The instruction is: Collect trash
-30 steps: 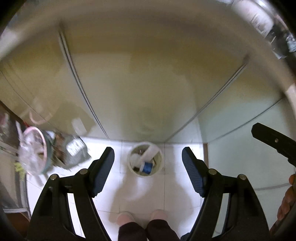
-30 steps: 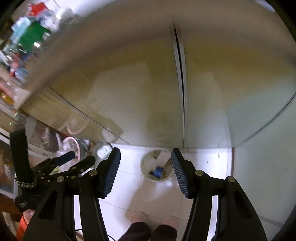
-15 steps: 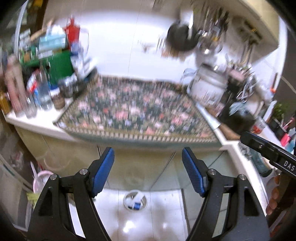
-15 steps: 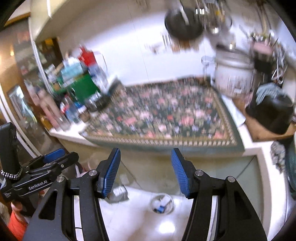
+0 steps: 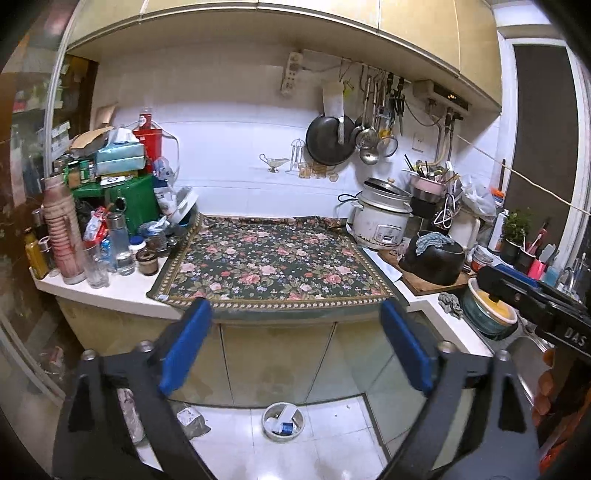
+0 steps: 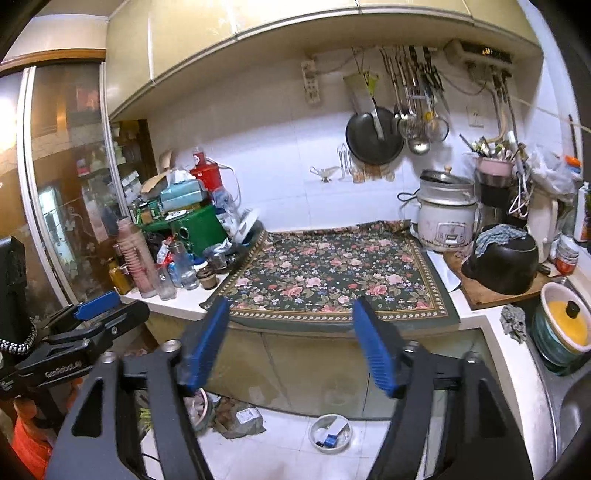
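1. Left gripper (image 5: 295, 343): the blue-padded fingers (image 5: 184, 345) are spread wide and hold nothing. The gripper is raised in front of the bench edge.
2. Right gripper (image 6: 291, 343): the blue ribbed fingers (image 6: 376, 350) are spread wide and hold nothing. Each gripper shows at the edge of the other's view.
3. Task item: a small round white trash bin (image 5: 283, 421) stands on the white tiled floor (image 5: 332, 443), below and between the fingers in both views, near the base of the pale cabinet doors (image 5: 273, 362). It contains white and blue scraps.
4. Floor, left of the bin: a crumpled grey-brown bag with a white label (image 6: 242, 419) lies against the cabinet base.
5. Bench surface: a dark green floral cloth with a patterned border (image 5: 273, 266) covers the centre of the white bench (image 5: 110, 293) and hangs over its front edge.
6. Bench, left end: a crowded group of clear glass bottles and jars (image 5: 118, 243), a stack of pink cups (image 5: 62, 232) and a green box (image 5: 129, 201).
7. Bench, right end: a white rice cooker with a metal lid (image 5: 380, 218), a black pot with a blue-grey rag on top (image 5: 432, 254) resting on a wooden board, and a yellow-lidded pot (image 6: 565, 321).
8. Wall: white tiles carry a hanging black wok (image 5: 330, 140) and metal ladles (image 5: 369, 136) under beige upper cabinets (image 5: 332, 22).
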`<move>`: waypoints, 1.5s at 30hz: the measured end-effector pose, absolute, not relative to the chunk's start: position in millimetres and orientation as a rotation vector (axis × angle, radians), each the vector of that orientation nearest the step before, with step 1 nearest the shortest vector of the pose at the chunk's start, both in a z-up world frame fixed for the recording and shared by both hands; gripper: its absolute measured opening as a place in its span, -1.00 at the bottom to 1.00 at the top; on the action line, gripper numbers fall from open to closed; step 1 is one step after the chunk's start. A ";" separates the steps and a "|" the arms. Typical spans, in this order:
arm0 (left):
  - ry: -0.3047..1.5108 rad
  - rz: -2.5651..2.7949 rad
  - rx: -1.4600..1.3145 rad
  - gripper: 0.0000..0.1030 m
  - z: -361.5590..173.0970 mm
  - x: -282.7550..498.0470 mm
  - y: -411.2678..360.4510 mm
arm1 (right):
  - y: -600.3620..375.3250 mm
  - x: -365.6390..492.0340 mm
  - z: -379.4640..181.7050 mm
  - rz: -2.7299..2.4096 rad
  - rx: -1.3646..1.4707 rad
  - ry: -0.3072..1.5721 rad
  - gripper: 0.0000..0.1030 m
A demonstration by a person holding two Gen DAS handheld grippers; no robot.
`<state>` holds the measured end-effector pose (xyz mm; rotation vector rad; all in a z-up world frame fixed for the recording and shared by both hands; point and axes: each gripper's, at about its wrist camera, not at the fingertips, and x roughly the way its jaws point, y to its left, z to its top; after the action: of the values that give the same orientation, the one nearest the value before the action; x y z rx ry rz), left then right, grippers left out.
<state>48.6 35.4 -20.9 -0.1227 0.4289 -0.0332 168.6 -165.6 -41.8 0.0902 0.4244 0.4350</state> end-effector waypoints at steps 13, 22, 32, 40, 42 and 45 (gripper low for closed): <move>0.441 -0.022 -0.127 0.91 -26.5 3.9 48.3 | -150.9 126.8 -40.1 0.397 0.063 0.423 0.99; 0.426 -0.028 -0.117 0.92 -22.0 1.7 43.0 | -157.4 122.7 -44.1 0.393 0.081 0.436 0.99; 0.425 -0.038 -0.116 0.92 -20.6 6.4 36.8 | -159.8 120.0 -42.4 0.378 0.087 0.437 0.99; 0.423 -0.040 -0.116 0.96 -20.2 8.0 34.8 | -161.4 120.3 -41.9 0.377 0.089 0.439 0.99; 0.417 -0.030 -0.117 0.98 -20.3 6.7 34.5 | -161.6 119.6 -41.3 0.378 0.090 0.440 1.00; 0.419 -0.027 -0.127 0.98 -20.1 7.8 34.7 | -161.4 117.1 -41.1 0.380 0.097 0.436 0.99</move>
<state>7.8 34.7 -20.1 -0.1275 0.4186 -0.0274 117.1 -161.4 -41.1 0.0967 0.4362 0.3801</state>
